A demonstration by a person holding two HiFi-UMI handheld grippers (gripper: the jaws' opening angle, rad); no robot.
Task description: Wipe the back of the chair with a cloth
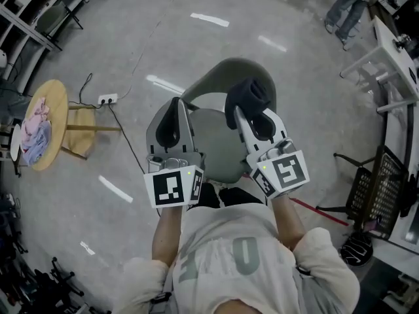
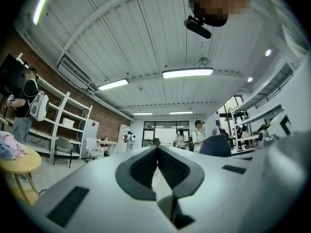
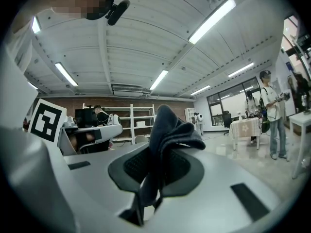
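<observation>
A grey-green chair (image 1: pixel 230 76) stands on the floor in front of the person, its back on the far side and its seat (image 1: pixel 219 146) nearer. The right gripper (image 1: pixel 243 107) is held over the seat, shut on a dark cloth (image 1: pixel 249 95) that bunches above its tips. In the right gripper view the cloth (image 3: pixel 167 127) stands up between the jaws of the right gripper (image 3: pixel 158 154), which points up at the ceiling. To its left, the left gripper (image 1: pixel 175 104) hangs over the seat's left edge. The left gripper (image 2: pixel 157 150) has its pads together with nothing between them.
A round wooden table (image 1: pixel 57 90) with pink and blue cloths stands at the left, a power strip (image 1: pixel 107 99) and cable beside it. A black wire rack (image 1: pixel 376 188) and white desks (image 1: pixel 393 51) line the right side. A person (image 1: pixel 347 12) stands at the far right.
</observation>
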